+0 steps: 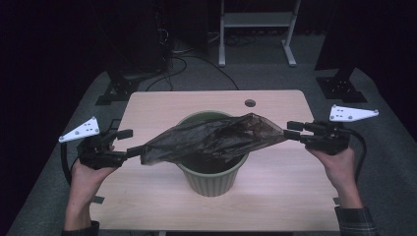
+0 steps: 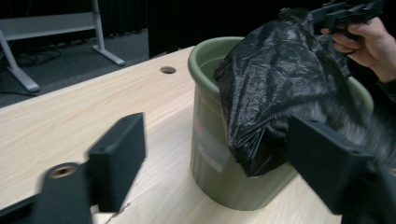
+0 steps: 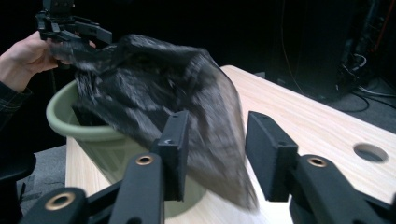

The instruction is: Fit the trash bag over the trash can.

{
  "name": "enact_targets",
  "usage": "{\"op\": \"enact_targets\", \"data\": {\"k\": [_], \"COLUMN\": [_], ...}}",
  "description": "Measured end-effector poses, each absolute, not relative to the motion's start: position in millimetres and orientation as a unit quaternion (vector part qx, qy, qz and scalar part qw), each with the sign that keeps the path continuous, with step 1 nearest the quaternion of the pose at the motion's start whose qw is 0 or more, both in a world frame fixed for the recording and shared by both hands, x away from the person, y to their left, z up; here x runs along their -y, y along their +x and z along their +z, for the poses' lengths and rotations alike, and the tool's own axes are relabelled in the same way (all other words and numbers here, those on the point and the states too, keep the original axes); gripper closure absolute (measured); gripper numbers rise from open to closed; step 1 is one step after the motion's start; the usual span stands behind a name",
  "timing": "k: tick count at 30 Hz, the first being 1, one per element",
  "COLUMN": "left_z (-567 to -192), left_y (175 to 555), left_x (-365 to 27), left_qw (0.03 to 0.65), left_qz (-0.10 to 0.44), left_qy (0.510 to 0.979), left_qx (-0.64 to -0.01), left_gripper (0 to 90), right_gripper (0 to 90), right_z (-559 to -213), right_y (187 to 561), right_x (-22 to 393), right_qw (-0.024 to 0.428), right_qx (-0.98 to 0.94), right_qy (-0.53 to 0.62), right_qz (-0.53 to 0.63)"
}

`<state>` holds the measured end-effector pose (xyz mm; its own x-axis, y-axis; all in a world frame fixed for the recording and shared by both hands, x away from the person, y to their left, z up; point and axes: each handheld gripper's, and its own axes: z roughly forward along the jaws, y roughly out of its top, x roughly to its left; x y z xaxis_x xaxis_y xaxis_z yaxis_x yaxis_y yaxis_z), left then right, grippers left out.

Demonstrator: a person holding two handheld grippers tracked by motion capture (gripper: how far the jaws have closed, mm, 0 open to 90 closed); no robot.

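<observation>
Both hand-held grippers, left [image 1: 129, 142] and right [image 1: 290, 130], stand open, the bag [image 1: 211, 137] loose between their jaws; grip its edges again before spreading it over the bin [image 1: 212, 179].

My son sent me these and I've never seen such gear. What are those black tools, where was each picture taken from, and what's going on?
A person holds hand-held tongs, one in each hand: left tongs, right tongs. One camera looks down from above; the other two ride on the tongs. On the wooden table stands a green bin. A black plastic bag is stretched over it between both tongs. Both pairs now stand open, with bag plastic between the right pair's jaws and against one left jaw.
</observation>
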<state>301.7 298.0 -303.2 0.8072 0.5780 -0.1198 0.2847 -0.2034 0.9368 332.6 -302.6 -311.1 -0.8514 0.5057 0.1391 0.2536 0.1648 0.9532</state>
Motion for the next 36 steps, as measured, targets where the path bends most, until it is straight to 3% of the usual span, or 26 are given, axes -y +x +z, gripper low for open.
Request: {"op": "enact_targets", "data": {"k": [4, 15, 27, 30, 33, 36], "left_z": [-292, -260, -272, -276, -279, -280], "left_y": [296, 297, 314, 317, 320, 322], "left_x": [-295, -246, -198, -194, -194, -195], "left_qw": [0.572, 0.572, 0.542, 0.532, 0.525, 0.520], "left_qz": [0.138, 0.139, 0.113, 0.114, 0.119, 0.123], "left_qy": [0.762, 0.783, 0.813, 0.820, 0.823, 0.825], "left_qx": [-0.269, -0.202, -0.179, -0.179, -0.182, -0.182], "left_gripper": [11.6, 11.5, 14.3, 19.2, 26.5, 43.1], "right_gripper": [53.2, 50.8, 49.6, 50.2, 61.1, 74.5], "right_z": [-305, -297, -297, -299, -301, -300], "right_y": [336, 346, 373, 381, 385, 383], "right_x": [288, 266, 250, 242, 237, 234], "right_qw": [0.105, 0.102, 0.091, 0.082, 0.072, 0.082], "right_qx": [-0.758, -0.764, -0.771, -0.775, -0.781, -0.780], "right_qy": [0.241, 0.225, 0.234, 0.234, 0.227, 0.221], "right_qz": [0.596, 0.596, 0.585, 0.581, 0.577, 0.579]}}
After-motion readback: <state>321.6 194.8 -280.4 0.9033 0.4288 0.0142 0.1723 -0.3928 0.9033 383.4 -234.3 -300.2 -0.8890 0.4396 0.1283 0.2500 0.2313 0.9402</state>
